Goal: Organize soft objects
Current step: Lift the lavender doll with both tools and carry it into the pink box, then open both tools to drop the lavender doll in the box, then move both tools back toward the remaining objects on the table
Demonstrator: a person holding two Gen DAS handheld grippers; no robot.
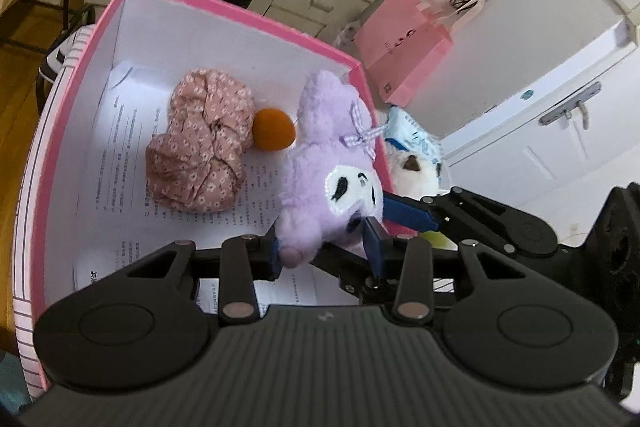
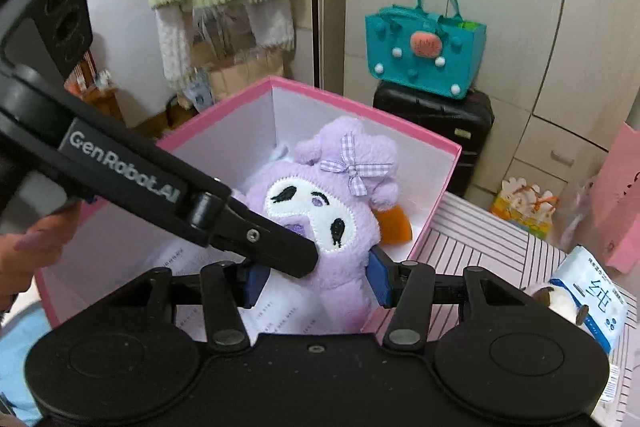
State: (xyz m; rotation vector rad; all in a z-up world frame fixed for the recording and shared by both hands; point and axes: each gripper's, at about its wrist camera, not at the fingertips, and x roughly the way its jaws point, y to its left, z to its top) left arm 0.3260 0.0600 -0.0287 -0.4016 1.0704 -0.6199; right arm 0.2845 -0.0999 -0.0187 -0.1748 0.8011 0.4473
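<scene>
You have a purple plush toy (image 1: 320, 179) with a white stitched face, dark drooping eyes and a checked lilac bow on one ear. It sits upright inside the pink box (image 1: 248, 15), over the printed paper lining the floor, near the box's right wall. Behind it in the box lies a crumpled scrunchie of pink floral fabric (image 1: 200, 139), and just beside that, touching it, a small orange felt piece (image 1: 274, 135). From your right wrist view, the orange piece peeks out behind the plush.
</scene>
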